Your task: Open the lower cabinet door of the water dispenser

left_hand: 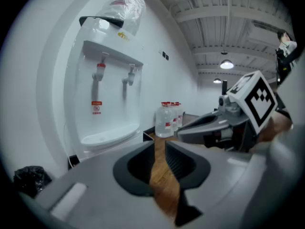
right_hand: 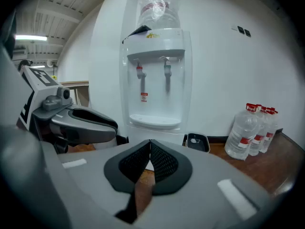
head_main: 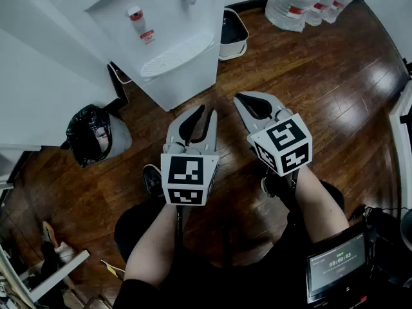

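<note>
The white water dispenser (head_main: 161, 37) stands at the upper left of the head view, two taps over a drip tray. Its lower cabinet front (head_main: 190, 79) is a plain white face below the tray, and the door looks closed. My left gripper (head_main: 206, 112) and right gripper (head_main: 239, 98) hover side by side over the wooden floor, a short way in front of the cabinet and touching nothing. Both are shut with nothing between the jaws. The left gripper view shows the dispenser (left_hand: 109, 89) off to the left. In the right gripper view the dispenser (right_hand: 157, 75) stands straight ahead, its lower part mostly hidden behind the jaws.
Several large water bottles (head_main: 302, 2) stand against the wall to the right of the dispenser. A small white bin (head_main: 233, 34) sits beside it. A black rubbish bag (head_main: 90, 134) lies at the left by a white wall. A small screen (head_main: 338, 262) is at the lower right.
</note>
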`<action>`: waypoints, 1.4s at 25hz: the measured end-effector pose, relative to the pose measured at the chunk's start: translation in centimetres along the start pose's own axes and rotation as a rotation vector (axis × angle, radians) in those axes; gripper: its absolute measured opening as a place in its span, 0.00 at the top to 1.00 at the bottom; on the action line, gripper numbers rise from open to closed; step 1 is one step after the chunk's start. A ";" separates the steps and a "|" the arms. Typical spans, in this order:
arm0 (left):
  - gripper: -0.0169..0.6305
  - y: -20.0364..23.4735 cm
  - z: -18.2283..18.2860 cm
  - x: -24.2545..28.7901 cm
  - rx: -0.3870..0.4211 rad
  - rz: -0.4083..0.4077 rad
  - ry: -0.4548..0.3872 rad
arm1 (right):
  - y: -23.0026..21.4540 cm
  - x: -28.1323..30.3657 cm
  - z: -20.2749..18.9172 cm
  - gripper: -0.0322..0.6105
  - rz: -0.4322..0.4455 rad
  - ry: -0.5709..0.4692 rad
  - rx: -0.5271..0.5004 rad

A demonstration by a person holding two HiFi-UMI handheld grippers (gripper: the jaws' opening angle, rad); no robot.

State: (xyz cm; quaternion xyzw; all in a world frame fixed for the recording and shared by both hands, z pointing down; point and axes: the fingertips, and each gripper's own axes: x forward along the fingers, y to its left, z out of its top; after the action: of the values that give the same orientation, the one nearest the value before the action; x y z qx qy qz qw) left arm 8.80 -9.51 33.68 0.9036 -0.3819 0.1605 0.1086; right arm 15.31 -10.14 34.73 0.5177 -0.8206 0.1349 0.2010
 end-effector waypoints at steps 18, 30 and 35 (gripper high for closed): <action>0.82 4.1 -4.6 9.7 -0.018 0.000 0.219 | -6.9 10.6 -3.8 0.78 0.063 0.218 -0.176; 0.72 4.5 -7.9 13.1 -0.065 -0.070 0.301 | -10.1 19.4 -11.0 0.54 0.121 0.366 -0.115; 0.64 4.8 -8.2 13.0 -0.103 -0.110 0.343 | -10.6 21.8 -11.2 0.42 0.170 0.354 -0.146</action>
State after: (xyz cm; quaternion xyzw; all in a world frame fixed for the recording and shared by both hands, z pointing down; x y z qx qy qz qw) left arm 12.16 -18.76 46.44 0.8759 -0.3153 0.2863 0.2269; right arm 18.66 -27.21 55.01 0.3989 -0.8209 0.1803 0.3668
